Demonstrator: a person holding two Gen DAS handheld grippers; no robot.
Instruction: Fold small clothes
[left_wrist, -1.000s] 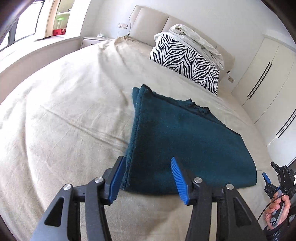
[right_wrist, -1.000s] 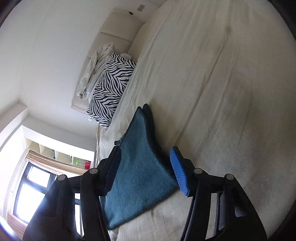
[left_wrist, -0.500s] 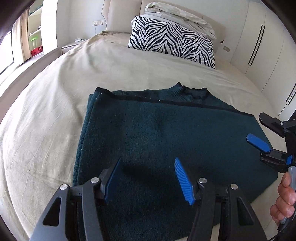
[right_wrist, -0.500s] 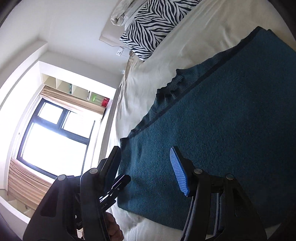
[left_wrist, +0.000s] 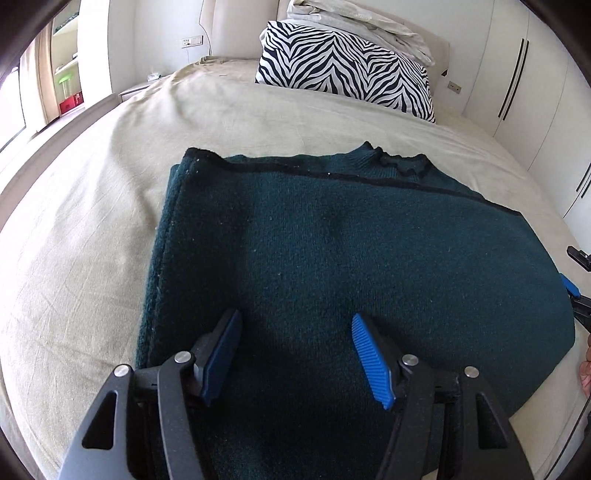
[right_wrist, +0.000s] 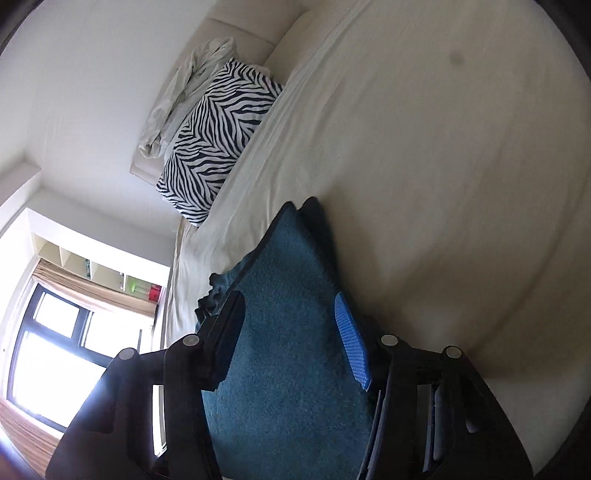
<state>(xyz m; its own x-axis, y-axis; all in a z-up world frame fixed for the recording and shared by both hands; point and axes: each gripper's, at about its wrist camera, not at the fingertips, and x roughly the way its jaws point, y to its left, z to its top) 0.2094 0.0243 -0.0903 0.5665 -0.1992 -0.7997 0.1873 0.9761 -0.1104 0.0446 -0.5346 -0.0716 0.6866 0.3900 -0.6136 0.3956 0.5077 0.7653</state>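
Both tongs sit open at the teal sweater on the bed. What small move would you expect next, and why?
Probably close the left tongs on the near edge of the sweater. It lies flat on the bed, partly folded with its collar at the far side, and both the left and right tongs are open and grip nothing.

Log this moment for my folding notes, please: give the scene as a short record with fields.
garment: dark teal sweater, folded, lying flat on the bed
surface: beige bed sheet
left claw: open, over the sweater's near edge
right claw: open, sweater between its fingers, not clamped
background: zebra-print pillow at the headboard, crumpled white bedding on top
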